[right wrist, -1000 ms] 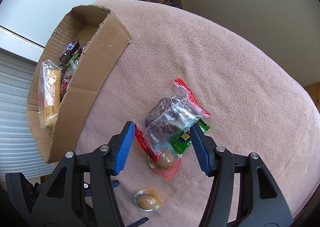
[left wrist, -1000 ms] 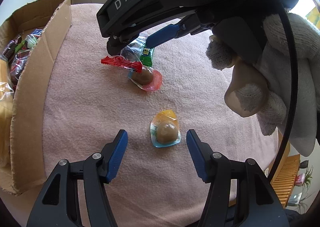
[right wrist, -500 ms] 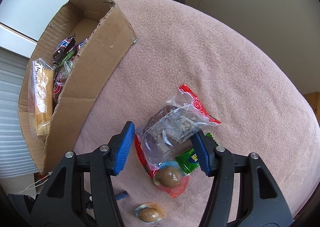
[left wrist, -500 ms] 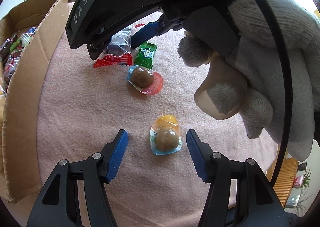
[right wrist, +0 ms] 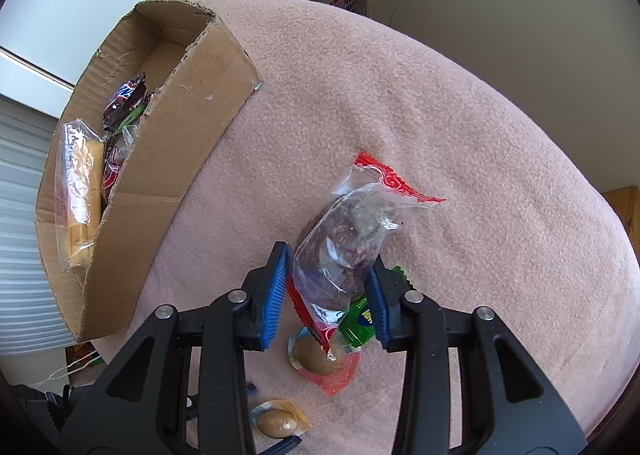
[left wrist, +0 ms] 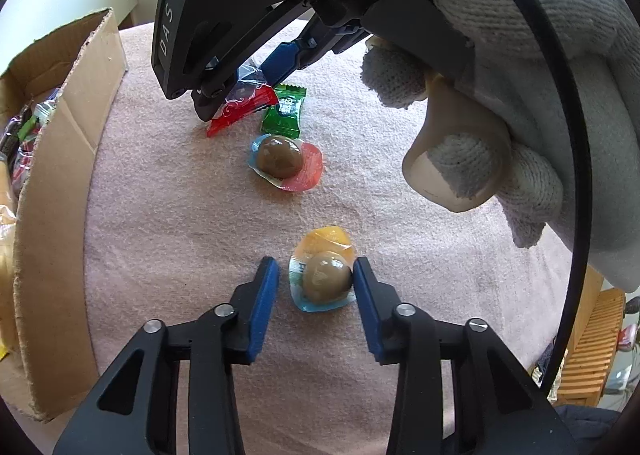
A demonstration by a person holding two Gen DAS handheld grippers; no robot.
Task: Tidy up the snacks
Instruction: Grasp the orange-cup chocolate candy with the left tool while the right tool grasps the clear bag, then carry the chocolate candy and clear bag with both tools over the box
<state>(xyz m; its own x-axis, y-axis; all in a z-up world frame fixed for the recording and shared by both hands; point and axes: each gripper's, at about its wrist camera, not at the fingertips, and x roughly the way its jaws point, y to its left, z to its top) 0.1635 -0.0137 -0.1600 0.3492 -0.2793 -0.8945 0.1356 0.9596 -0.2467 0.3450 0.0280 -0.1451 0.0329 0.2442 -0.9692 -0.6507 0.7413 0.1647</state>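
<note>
My left gripper [left wrist: 313, 282] has its jaws narrowed around an orange-and-blue wrapped egg snack [left wrist: 323, 275] on the pink cloth; the right pad touches it, the left pad stands a little apart. My right gripper [right wrist: 329, 287] is shut on a clear red-edged bag with a dark cake [right wrist: 347, 243]; that gripper and bag show in the left wrist view [left wrist: 240, 103]. A red-and-blue wrapped egg snack [left wrist: 285, 162] and a green candy packet [left wrist: 285, 111] lie between the grippers.
A cardboard box [right wrist: 160, 159] with several snacks inside, among them a clear pack of biscuits [right wrist: 80, 191], stands at the left of the pink cloth [right wrist: 460, 135]. Its wall shows in the left wrist view [left wrist: 60, 191]. A gloved hand [left wrist: 520, 103] holds the right gripper.
My left jaws have narrowed around the orange-and-blue egg snack. My right jaws have closed on the clear bag with the dark cake.
</note>
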